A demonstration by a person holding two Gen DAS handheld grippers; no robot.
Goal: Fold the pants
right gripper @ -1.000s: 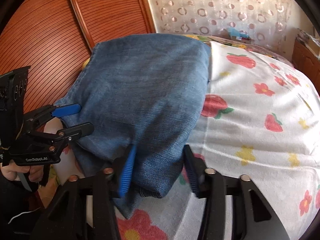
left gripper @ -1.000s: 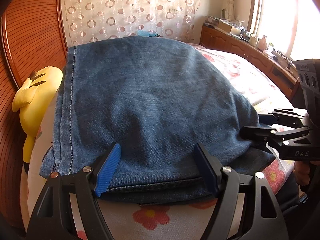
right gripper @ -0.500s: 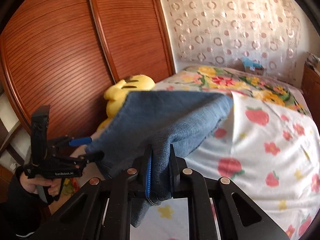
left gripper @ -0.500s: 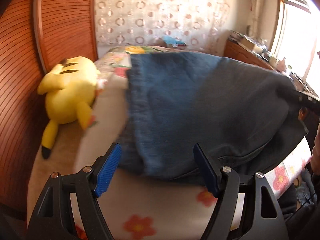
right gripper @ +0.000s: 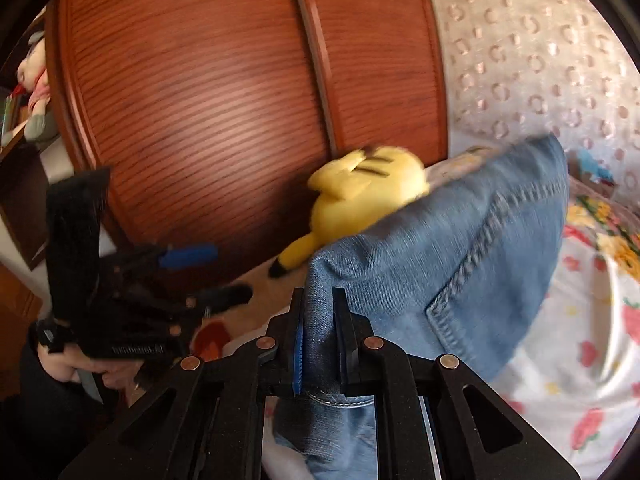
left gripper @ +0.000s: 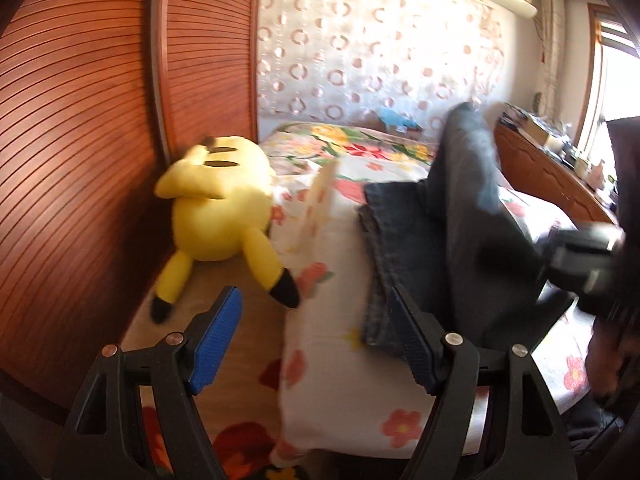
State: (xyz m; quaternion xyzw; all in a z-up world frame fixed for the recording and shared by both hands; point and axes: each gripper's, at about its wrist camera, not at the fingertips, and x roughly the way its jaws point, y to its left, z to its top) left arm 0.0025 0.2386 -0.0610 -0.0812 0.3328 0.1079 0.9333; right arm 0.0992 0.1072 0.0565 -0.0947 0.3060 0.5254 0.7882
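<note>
Over the bed [left gripper: 328,344], the pants [right gripper: 440,256] hang pinched in the right tool [right gripper: 318,344]
Thick blue denim with stitched seams, bunched and partly lifted; one single-point grip could let the fold slump apart. The left tool [left gripper: 316,340] gapes wide, holding nothing, beside a yellow plush toy [left gripper: 218,208] and the wooden wardrobe [left gripper: 80,120]

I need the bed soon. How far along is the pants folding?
Partly done: the jeans already look doubled into layers. In hand: the right gripper is clamped on a denim edge, lifting it; the left gripper is open, holding nothing. Left: lay the raised part down flat on the bed.
</note>
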